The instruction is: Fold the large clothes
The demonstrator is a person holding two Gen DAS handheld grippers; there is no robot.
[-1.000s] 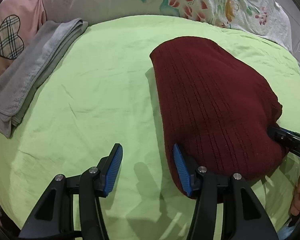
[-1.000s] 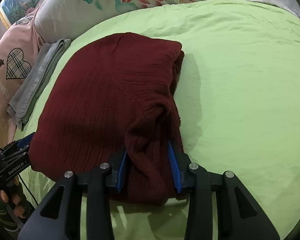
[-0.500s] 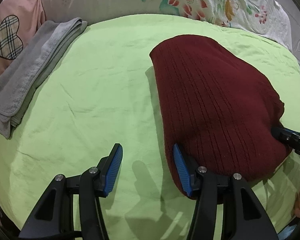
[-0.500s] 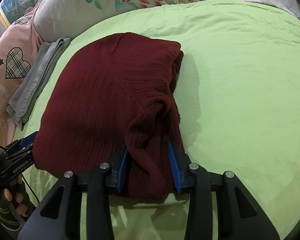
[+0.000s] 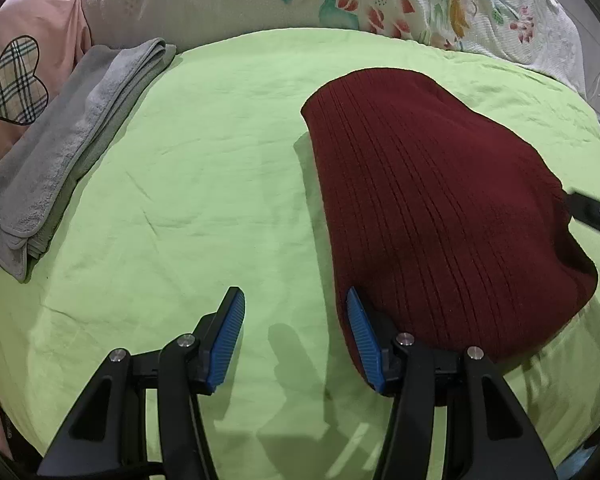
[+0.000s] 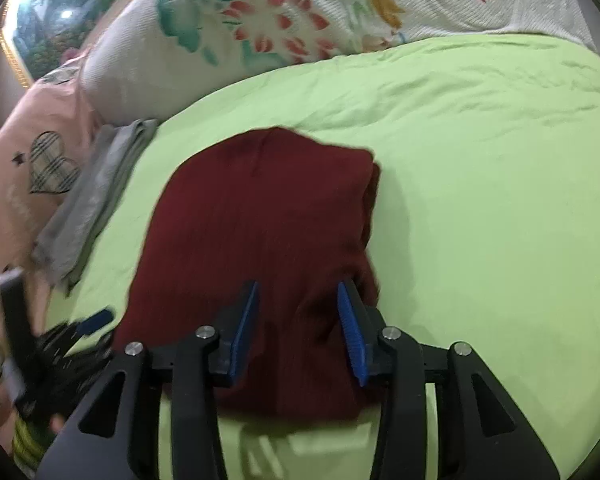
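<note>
The folded maroon ribbed sweater (image 5: 440,216) lies on the green bed sheet (image 5: 220,184), well right of the folded grey towel (image 5: 68,140). The left tool (image 5: 294,334) is spread wide, its right finger against the sweater's near-left edge. The right tool (image 6: 298,330) stands parted over the sweater's near end, gripping nothing.
</note>
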